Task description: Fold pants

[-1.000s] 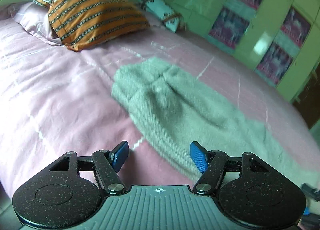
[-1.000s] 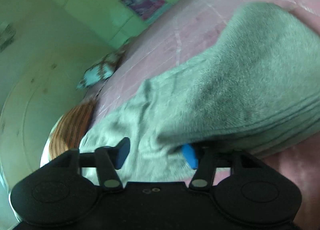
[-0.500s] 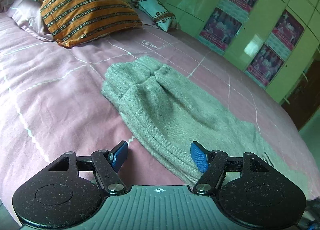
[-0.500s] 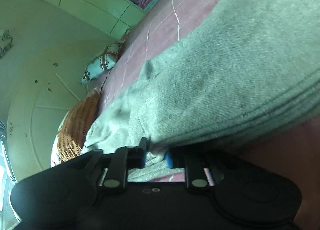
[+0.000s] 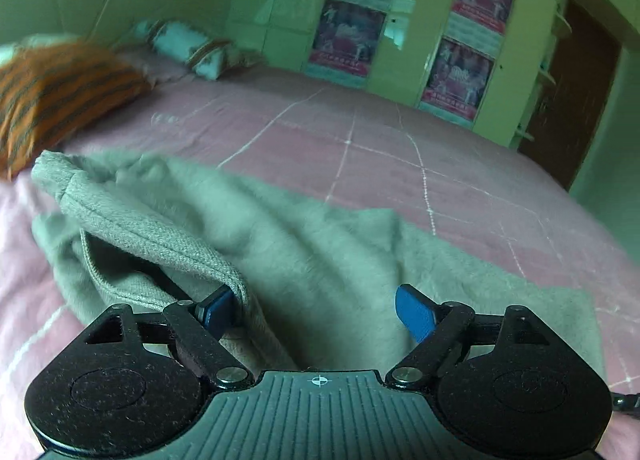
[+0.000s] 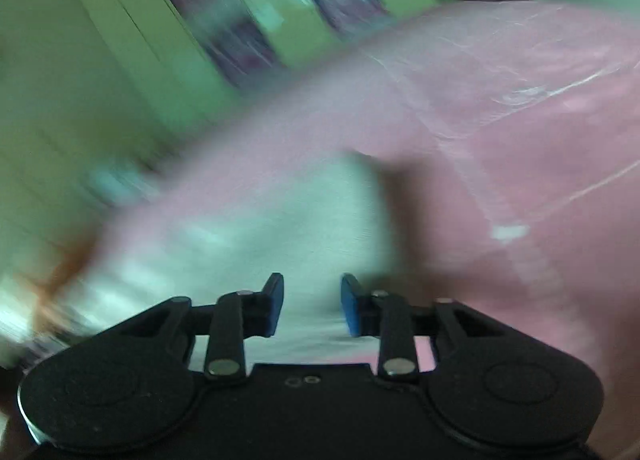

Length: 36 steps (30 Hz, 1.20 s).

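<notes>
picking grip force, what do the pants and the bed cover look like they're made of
Pants: soft grey woven or knit cloth, maybe wool-like; a diagonal twill texture shows on the thick folded hem, matte and slightly fuzzy. Bed cover: thin pink fabric, smooth and matte, with pale stitched grid lines; probably cotton, but hard to tell.

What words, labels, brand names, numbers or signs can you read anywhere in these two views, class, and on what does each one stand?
None can be read.
Posters on the green wardrobe doors: they carry bands of print, too small and blurred to read.
Left gripper body: only a small crosshair mark, no lettering.
Right gripper view: motion-blurred, nothing legible.
Pants, bedsheet and pillows: no text visible.
</notes>
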### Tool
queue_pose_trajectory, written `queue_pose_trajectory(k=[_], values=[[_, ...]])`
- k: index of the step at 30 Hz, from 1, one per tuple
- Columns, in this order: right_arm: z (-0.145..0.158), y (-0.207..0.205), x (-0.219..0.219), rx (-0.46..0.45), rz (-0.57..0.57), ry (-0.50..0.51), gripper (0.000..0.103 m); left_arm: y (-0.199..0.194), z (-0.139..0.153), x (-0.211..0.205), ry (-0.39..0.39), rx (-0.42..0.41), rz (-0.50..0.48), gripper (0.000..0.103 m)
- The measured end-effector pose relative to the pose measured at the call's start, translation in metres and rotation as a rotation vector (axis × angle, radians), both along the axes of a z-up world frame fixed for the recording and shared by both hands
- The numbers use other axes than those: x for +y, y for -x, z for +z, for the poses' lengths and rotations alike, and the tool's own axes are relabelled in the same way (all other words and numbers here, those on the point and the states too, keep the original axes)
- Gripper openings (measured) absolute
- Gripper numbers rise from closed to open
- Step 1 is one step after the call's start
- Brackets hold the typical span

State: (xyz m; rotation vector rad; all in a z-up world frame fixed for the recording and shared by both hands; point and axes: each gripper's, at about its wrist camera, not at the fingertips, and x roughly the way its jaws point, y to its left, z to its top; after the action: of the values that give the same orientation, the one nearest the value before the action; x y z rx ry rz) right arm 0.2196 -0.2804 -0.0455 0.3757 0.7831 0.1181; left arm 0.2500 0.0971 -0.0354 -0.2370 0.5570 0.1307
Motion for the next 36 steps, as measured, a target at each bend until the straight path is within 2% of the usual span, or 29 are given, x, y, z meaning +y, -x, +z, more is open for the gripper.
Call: queue_pose_trajectory(k=[3, 4, 5, 6, 9, 11, 12, 14, 15, 16, 18, 20, 21, 22, 24, 26, 27, 28, 29, 30, 31, 32, 33, 34, 35, 36], values=[[0.011, 0.005, -0.012, -0.022, 0.022, -0.046, 0.0, 0.005, 0.018, -0.009, -0.023, -0.042, 0.01, 0.083], [0.015, 0.01, -0.014, -0.06, 0.026, -0.058, 0.013, 0.008, 0.023, -0.011, -0.058, -0.052, 0.025, 0.083], [0.016, 0.015, -0.016, -0.083, 0.037, -0.068, 0.017, 0.012, 0.028, -0.013, -0.108, -0.059, 0.058, 0.083], [0.015, 0.014, -0.014, -0.082, 0.049, -0.07, 0.017, 0.016, 0.031, -0.011, -0.134, -0.061, 0.083, 0.083], [0.009, 0.012, -0.014, -0.088, 0.045, -0.085, 0.017, 0.033, 0.036, 0.007, -0.085, -0.038, 0.128, 0.083], [0.014, 0.007, -0.017, -0.107, 0.039, -0.105, 0.017, 0.048, 0.041, 0.011, -0.12, -0.054, 0.158, 0.083], [0.016, 0.003, -0.022, -0.112, 0.037, -0.119, 0.017, 0.052, 0.042, 0.013, -0.114, -0.048, 0.155, 0.083], [0.019, 0.004, -0.024, -0.125, 0.04, -0.125, 0.017, 0.055, 0.043, 0.019, -0.014, -0.069, 0.112, 0.083], [0.019, 0.002, -0.025, -0.133, 0.041, -0.13, 0.017, 0.048, 0.041, 0.021, 0.053, -0.078, 0.032, 0.083], [0.018, -0.001, -0.025, -0.138, 0.04, -0.136, 0.017, 0.037, 0.038, 0.021, 0.135, -0.063, -0.055, 0.083], [0.018, -0.004, -0.024, -0.133, 0.034, -0.139, 0.017, 0.011, 0.029, 0.022, 0.302, -0.015, -0.169, 0.083], [0.018, -0.007, -0.024, -0.133, 0.036, -0.134, 0.017, -0.023, 0.011, 0.024, 0.46, 0.105, -0.243, 0.069], [0.019, -0.007, -0.023, -0.14, 0.039, -0.128, 0.017, -0.039, 0.002, 0.025, 0.518, 0.158, -0.275, 0.054], [0.02, -0.006, -0.024, -0.147, 0.044, -0.122, 0.017, -0.051, -0.005, 0.026, 0.538, 0.2, -0.274, 0.049], [0.02, -0.007, -0.025, -0.138, 0.039, -0.111, 0.018, -0.073, -0.022, 0.03, 0.617, 0.301, -0.29, 0.049], [0.018, -0.01, -0.027, -0.121, 0.044, -0.117, 0.018, -0.078, -0.032, 0.033, 0.697, 0.331, -0.294, 0.044], [0.018, -0.009, -0.027, -0.12, 0.042, -0.108, 0.018, -0.076, -0.03, 0.033, 0.714, 0.309, -0.298, 0.025], [0.017, -0.009, -0.027, -0.118, 0.042, -0.1, 0.018, -0.071, -0.023, 0.032, 0.693, 0.252, -0.298, 0.008], [0.016, -0.01, -0.028, -0.113, 0.04, -0.098, 0.018, -0.06, -0.009, 0.03, 0.614, 0.127, -0.304, 0.008], [0.015, -0.01, -0.029, -0.114, 0.039, -0.097, 0.018, -0.052, 0.001, 0.029, 0.549, 0.046, -0.296, 0.008], [0.014, -0.009, -0.03, -0.118, 0.037, -0.094, 0.018, -0.045, 0.008, 0.026, 0.463, 0.003, -0.262, 0.007], [0.012, -0.01, -0.03, -0.114, 0.037, -0.092, 0.018, -0.039, 0.011, 0.022, 0.352, -0.015, -0.248, 0.007], [0.01, -0.012, -0.03, -0.105, 0.039, -0.089, 0.018, -0.039, 0.007, 0.019, 0.273, 0.028, -0.241, 0.007], [0.008, -0.013, -0.03, -0.095, 0.044, -0.079, 0.017, -0.045, -0.002, 0.02, 0.251, 0.121, -0.251, 0.008], [0.006, -0.015, -0.029, -0.081, 0.055, -0.066, 0.017, -0.041, -0.008, 0.023, 0.248, 0.16, -0.254, 0.008], [0.006, -0.015, -0.028, -0.079, 0.064, -0.055, 0.017, -0.032, -0.008, 0.028, 0.247, 0.13, -0.249, 0.008]])
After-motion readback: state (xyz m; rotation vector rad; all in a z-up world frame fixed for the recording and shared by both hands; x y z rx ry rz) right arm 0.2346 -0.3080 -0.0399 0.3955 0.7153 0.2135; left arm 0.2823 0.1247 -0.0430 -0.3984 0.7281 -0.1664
